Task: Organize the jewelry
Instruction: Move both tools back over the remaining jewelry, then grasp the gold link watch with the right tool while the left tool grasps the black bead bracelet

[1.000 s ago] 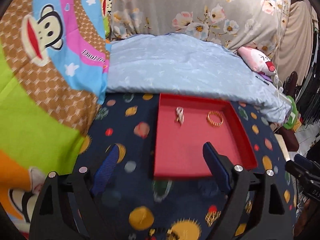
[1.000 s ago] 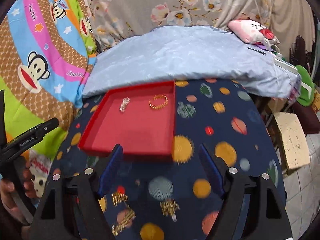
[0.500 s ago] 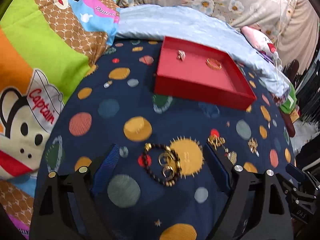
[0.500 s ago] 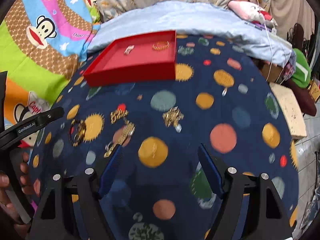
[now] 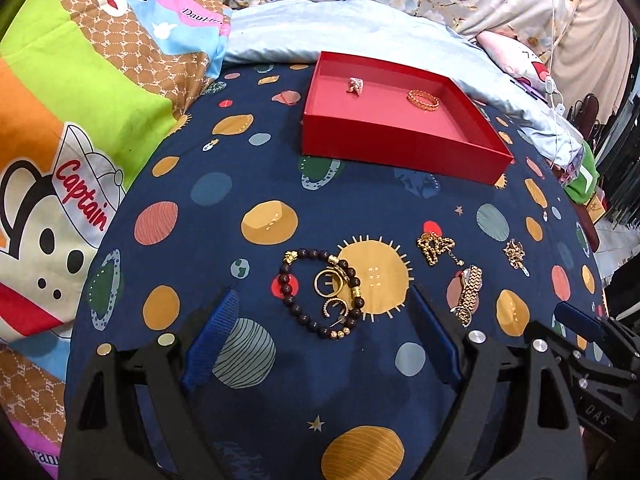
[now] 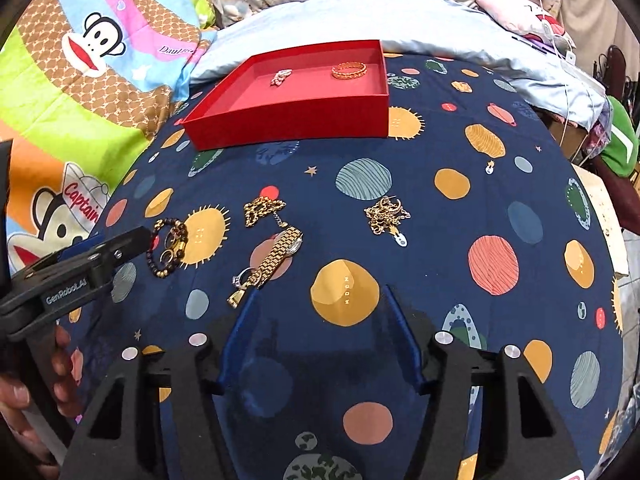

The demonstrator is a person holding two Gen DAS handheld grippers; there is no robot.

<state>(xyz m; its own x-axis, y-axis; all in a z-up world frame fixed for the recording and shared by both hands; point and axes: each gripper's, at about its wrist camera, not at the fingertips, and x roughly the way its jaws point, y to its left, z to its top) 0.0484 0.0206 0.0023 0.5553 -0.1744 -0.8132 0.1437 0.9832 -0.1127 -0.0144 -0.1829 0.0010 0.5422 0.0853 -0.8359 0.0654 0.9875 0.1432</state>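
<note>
Item one, far left: the cartoon monkey blanket [image 5: 80, 128], bordering my navy planet-print cloth [image 5: 264, 184].

Item two: my left gripper [image 5: 320, 322], fingers spread wide and holding nothing. Just ahead of it lies a dark bead bracelet [image 5: 294, 300] with gold charms; a gold ring [image 5: 327, 283] and a smaller hoop [image 5: 334, 307] lie inside its loop.

Item three, far side of the cloth: the red tray [image 5: 400, 152], holding a small pale sparkly piece [image 5: 355, 85] toward its left and a gold band [image 5: 423, 100] toward its right, well apart.

Item four: a knotted gold chain [image 5: 434, 246], and below it a gold watch [image 6: 276, 260] lying stretched out, a small ring [image 6: 240, 278] by its near end.

Item five: my right gripper [image 6: 318, 336], jaws just narrowing yet still apart, nothing between them; its left fingertip [image 6: 248, 306] sits just beside the watch's near end.

Item six, further right: a tangled gold chain [image 6: 386, 214], lying alone.
</note>
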